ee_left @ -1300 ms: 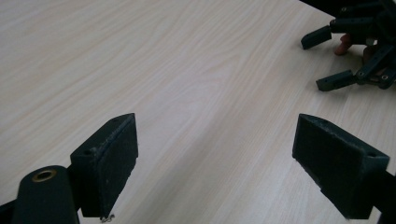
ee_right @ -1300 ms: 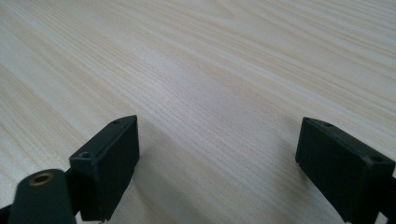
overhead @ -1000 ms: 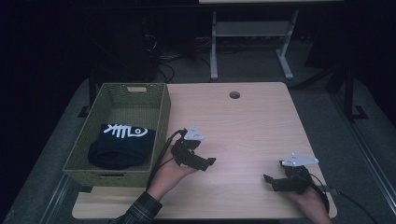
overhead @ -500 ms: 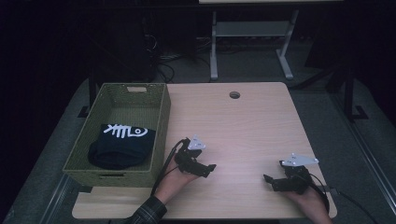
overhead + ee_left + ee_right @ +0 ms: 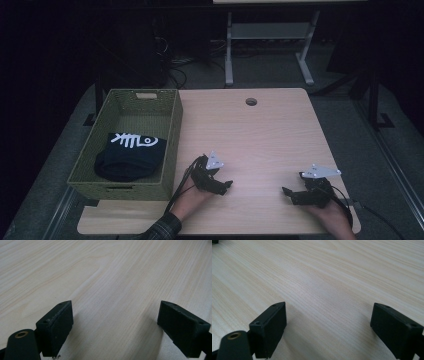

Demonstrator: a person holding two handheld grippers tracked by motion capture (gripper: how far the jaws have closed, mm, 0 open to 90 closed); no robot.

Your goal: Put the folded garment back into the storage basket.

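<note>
Your left tongs (image 5: 220, 186) sit low over the near part of the counter (image 5: 260, 135), just right of the basket (image 5: 170, 130), with your hand behind them at the near edge. In the left gripper view the jaws stand wide apart with bare wood grain between them, so they are released and grasping nothing. Your right tongs (image 5: 292, 194) rest near the counter's near right corner, well apart from the left ones, pointing left across the wood. The right gripper view shows the same: both jaws spread, nothing but counter between them. The basket stands at the left edge of the counter, and a dark folded cloth (image 5: 127, 157) with a white fishbone print lies inside it, toward its near end, apart from both tongs.
</note>
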